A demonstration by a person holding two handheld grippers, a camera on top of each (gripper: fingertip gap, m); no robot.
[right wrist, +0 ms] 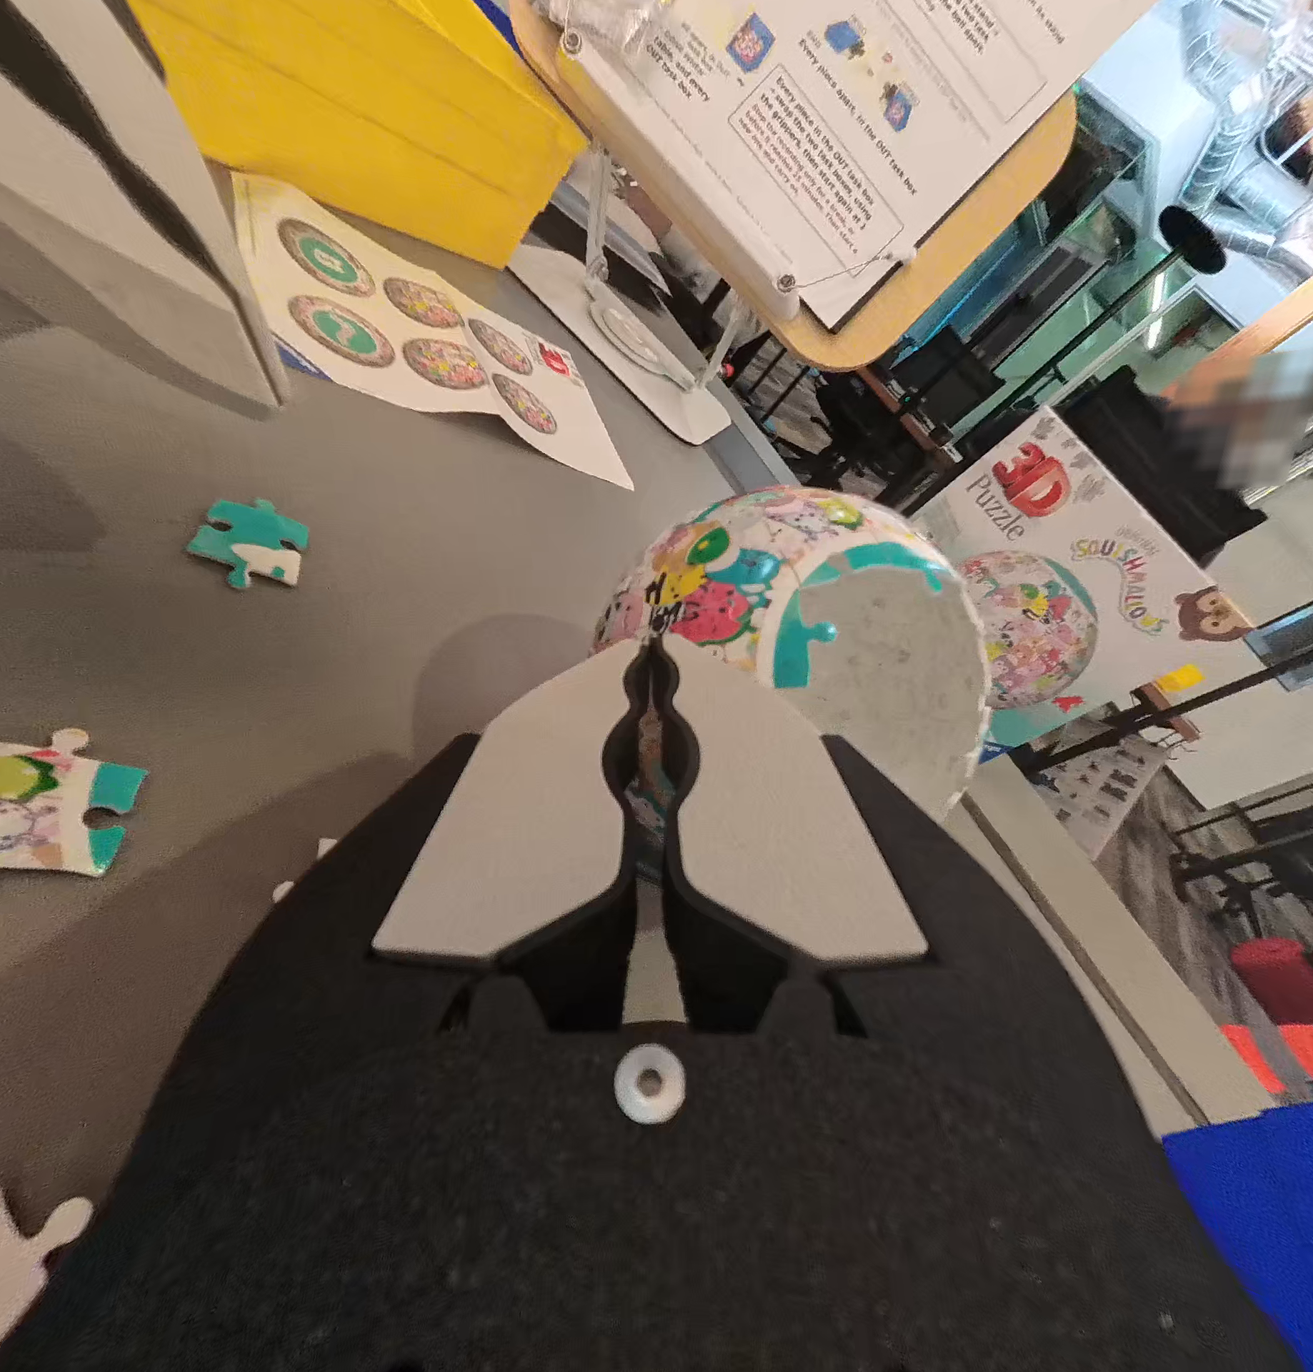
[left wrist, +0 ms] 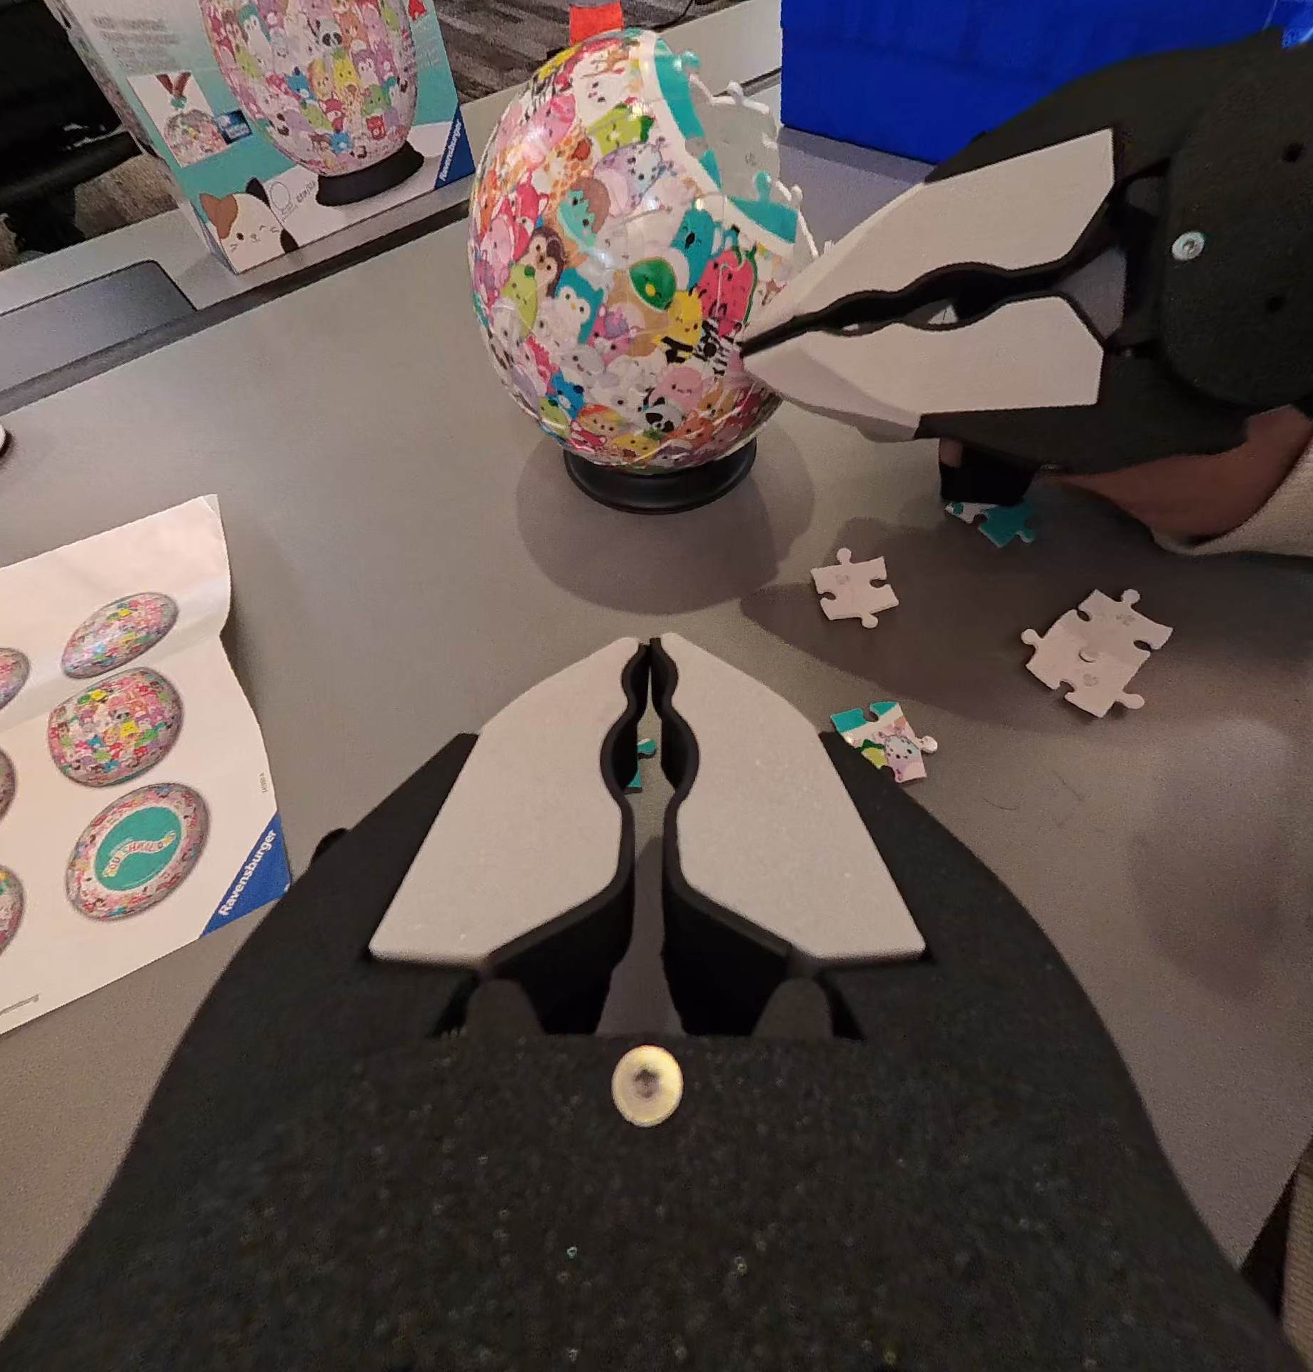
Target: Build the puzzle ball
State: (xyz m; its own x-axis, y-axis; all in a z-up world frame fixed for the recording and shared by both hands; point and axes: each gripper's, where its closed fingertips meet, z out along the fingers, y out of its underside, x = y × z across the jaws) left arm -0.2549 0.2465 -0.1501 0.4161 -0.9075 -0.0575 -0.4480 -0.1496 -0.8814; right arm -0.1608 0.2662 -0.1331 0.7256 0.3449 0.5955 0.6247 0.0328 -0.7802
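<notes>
My right gripper [left wrist: 746, 349], fingers pressed together, has its tips against the side of the ball [left wrist: 624, 260], which sits on its black stand [left wrist: 661, 482] mid-table [left wrist: 379, 445] (top section open). My left gripper [left wrist: 650, 646], also closed and empty, hovers nearer my edge, loose pieces [left wrist: 854, 586] beside it.

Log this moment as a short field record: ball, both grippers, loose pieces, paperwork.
ball: puzzle ball on a black stand, unfinished, with an open gap at its upper right
right gripper: right gripper shut, tips against the ball's side
left gripper: left gripper shut, low over the grey table, holding nothing visible
loose pieces: several, including a face-down white piece and a teal-edged piece
paperwork: instruction sheet at left, puzzle box behind
</notes>
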